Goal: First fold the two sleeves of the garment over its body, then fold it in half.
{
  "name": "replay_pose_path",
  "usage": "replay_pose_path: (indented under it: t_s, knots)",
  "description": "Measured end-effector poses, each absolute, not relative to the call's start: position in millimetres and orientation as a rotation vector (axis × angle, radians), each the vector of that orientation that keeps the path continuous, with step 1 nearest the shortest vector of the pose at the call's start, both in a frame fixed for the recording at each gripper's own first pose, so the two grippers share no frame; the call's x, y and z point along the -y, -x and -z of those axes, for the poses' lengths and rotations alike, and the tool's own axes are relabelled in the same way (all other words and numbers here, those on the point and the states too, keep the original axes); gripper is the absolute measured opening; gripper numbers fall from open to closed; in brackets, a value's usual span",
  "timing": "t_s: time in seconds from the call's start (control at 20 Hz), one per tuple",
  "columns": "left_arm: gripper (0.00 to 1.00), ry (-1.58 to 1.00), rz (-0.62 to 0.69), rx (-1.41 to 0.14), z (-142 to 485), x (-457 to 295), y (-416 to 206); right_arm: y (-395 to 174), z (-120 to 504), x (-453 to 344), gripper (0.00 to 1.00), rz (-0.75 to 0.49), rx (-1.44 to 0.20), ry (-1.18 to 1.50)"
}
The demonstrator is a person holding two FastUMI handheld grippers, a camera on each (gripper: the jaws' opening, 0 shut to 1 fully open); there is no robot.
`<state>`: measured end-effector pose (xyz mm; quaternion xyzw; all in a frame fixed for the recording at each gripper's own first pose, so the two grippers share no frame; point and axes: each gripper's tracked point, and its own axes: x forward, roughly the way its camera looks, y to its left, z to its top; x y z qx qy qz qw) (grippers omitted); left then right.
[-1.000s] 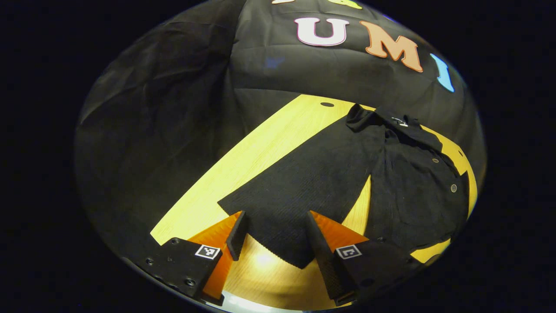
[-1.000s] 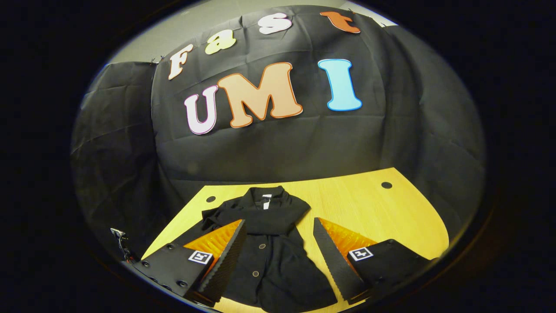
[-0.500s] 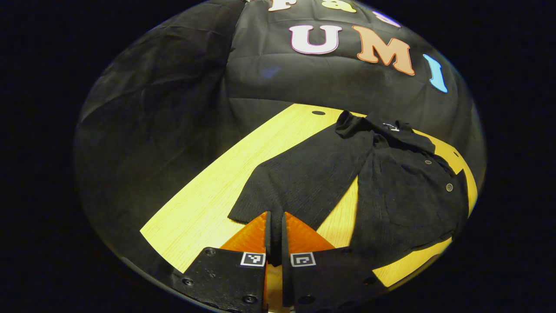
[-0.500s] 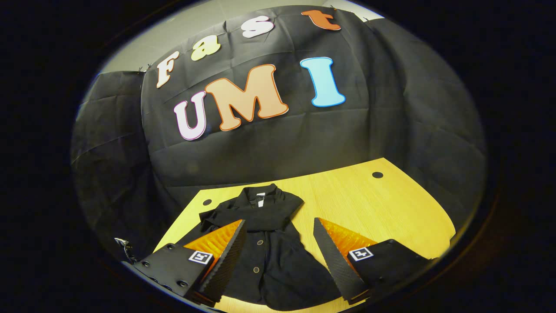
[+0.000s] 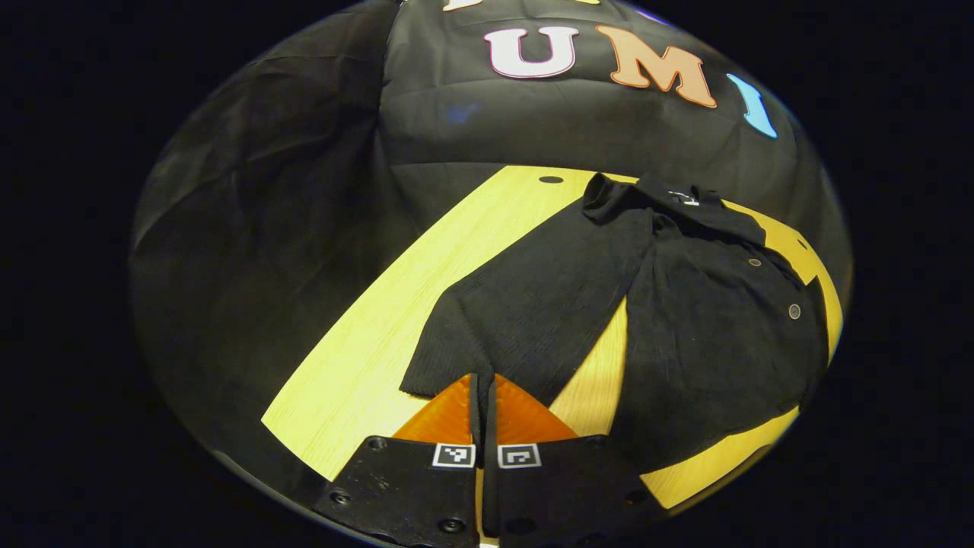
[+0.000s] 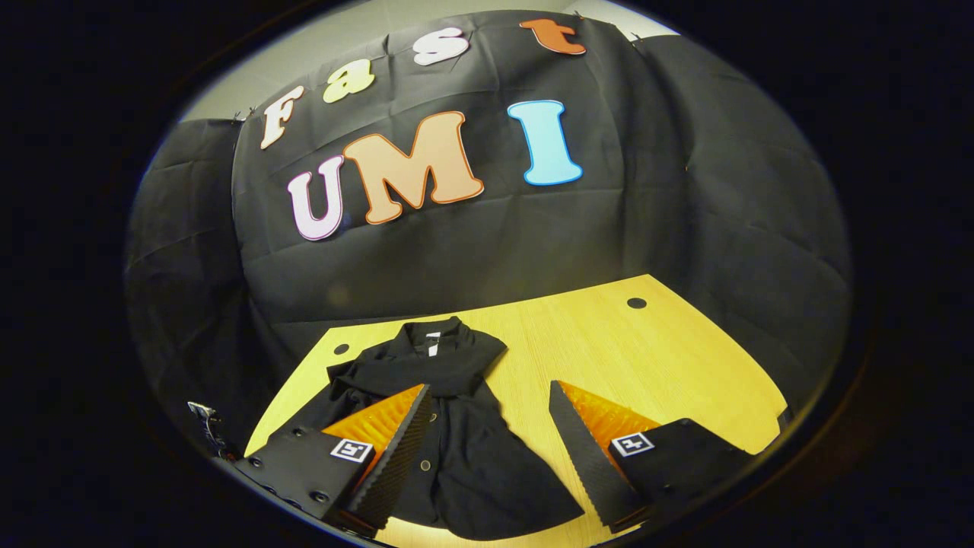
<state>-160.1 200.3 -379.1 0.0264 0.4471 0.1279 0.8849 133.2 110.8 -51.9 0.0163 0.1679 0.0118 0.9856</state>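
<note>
A black buttoned garment (image 5: 715, 335) lies flat on the yellow wooden table (image 5: 380, 335), collar toward the booth wall. Its long sleeve (image 5: 533, 304) stretches out from the shoulder toward me in the left gripper view. My left gripper (image 5: 483, 392) is shut on the sleeve's cuff end, the cloth pinched between both fingers. In the right gripper view the garment (image 6: 464, 457) lies below and between the fingers of my right gripper (image 6: 487, 434), which hangs open above the body with nothing in it. The collar (image 6: 430, 342) has a white tag.
The table (image 6: 647, 358) has bare wood to the right of the garment in the right gripper view, with two small dark holes (image 6: 636, 303) near its back edge. Black cloth walls close the booth behind and at the sides.
My left gripper went from open around the sleeve's cuff to shut on it, and the sleeve end has bunched narrower. The right gripper's view has drifted slightly right; it stays open.
</note>
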Motion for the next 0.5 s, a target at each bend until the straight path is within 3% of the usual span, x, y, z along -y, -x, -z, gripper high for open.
replay_pose_path:
  t_s: [0.25, 0.5]
  knots:
    - [0.0, 0.112, -0.346, -0.958, 370.0, -209.1, 153.8, -126.8, 58.0, -92.6, 0.97, 0.011, -0.339, -0.032]
    - [0.0, 0.135, -0.359, -0.837, 321.7, -224.4, 98.4, -119.7, 56.5, -61.8, 0.97, 0.064, -0.33, -0.035]
